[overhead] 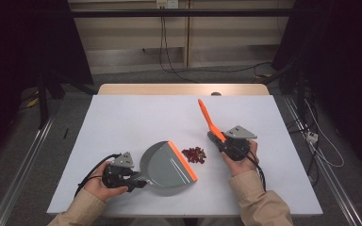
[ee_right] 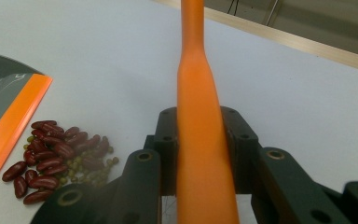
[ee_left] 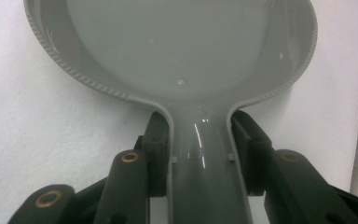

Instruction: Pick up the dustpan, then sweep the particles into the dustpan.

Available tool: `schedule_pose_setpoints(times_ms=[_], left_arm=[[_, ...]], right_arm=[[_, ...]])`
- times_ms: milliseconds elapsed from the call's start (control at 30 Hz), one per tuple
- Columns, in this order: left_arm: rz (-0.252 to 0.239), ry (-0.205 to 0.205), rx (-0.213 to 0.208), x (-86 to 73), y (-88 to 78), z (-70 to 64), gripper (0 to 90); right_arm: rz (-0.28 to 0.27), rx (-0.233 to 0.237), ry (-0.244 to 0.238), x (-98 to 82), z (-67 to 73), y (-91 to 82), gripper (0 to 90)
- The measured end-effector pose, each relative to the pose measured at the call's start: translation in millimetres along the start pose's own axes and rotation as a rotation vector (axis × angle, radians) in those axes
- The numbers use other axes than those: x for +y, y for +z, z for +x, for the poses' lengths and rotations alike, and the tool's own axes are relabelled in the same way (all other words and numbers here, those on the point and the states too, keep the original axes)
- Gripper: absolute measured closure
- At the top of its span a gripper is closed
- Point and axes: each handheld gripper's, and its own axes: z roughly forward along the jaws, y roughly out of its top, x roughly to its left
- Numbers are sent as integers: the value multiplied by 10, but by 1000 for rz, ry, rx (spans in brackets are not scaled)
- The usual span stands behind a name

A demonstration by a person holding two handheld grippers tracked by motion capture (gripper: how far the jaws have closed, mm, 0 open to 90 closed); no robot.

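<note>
Now brush handle (ee_right: 200,140) sits clamped inside right gripper (ee_right: 200,154).

The high view looks forward and down over the table (overhead: 122,122); both gripper views sit close, sharing the dustpan (overhead: 167,167).

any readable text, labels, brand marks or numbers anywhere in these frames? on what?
None can be read.
Grey dustpan: no print or moulded mark visible in the high view or the left gripper view.
Orange brush handle: plain.
Wall sockets at the top of the high view: too small to tell any marking.
</note>
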Motion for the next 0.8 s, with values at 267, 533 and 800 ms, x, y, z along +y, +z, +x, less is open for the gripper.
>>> schedule_pose_setpoints(times_ms=[267, 533, 800], left_arm=[[3, 8, -1, 2, 3, 14, 630], [3, 1, 5, 8, 5, 3, 630], [1, -3, -2, 15, 14, 5, 630]], right_arm=[[-4, -1, -2, -3, 29, 5, 713], [-4, 1, -13, 3, 101, 13, 713], [-8, 15, -12, 8, 170, 22, 712]])
